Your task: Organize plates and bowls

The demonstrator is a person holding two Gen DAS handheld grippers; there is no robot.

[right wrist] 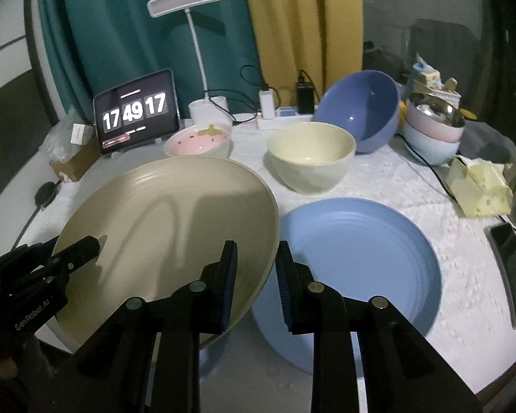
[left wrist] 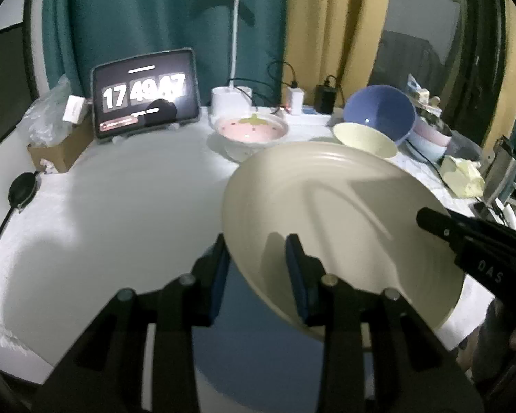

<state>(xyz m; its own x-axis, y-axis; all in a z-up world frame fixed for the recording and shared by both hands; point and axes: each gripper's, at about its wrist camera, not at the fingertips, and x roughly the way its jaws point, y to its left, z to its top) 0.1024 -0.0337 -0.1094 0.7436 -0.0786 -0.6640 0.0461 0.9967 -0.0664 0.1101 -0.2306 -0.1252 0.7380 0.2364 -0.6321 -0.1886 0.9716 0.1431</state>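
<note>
Left wrist view: cream plate (left wrist: 326, 213) held tilted, clear of the white table (left wrist: 103, 213); my left gripper (left wrist: 256, 268) straddles its near-left rim, one pad under, one on top, jaws narrowly apart and clamped on the rim; right gripper (left wrist: 426, 220) reaches onto the plate's far edge; I judge the plate stiff, light, smooth and prone to slip, so the rim is the place to hold. Right wrist view: same cream plate (right wrist: 168, 234) tilted beside the blue plate (right wrist: 361, 268), which lies flat on the table; my right gripper (right wrist: 256, 268) pinches the cream rim on the side nearest the blue plate, jaws barely parted; left gripper (right wrist: 93, 246) grips the opposite edge; cream bowl (right wrist: 311, 156) and blue bowl (right wrist: 359, 113) stand behind.
</note>
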